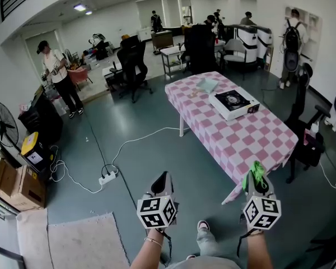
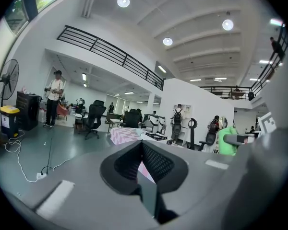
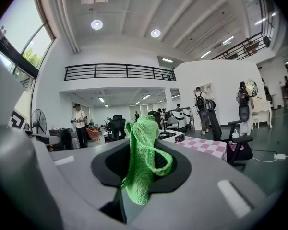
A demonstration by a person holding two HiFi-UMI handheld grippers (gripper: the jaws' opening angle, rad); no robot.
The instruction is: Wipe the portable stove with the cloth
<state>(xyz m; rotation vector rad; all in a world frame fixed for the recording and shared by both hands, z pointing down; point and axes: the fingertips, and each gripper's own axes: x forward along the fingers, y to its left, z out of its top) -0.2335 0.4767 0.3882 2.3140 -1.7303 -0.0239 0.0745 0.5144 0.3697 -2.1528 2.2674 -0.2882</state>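
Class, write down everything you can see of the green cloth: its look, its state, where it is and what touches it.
The green cloth is bright green with a fine knitted-looking weave, and it looks soft. It is bunched into a narrow upright bundle, with one fold looping out at its side. The right gripper is shut on it, so it stands up from between the jaws, held in the air and not touching the checked table. Nothing else touches it.

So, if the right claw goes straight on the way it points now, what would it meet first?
Probably the near end of the checked table, just ahead of the right claw with its green cloth; height is unclear.
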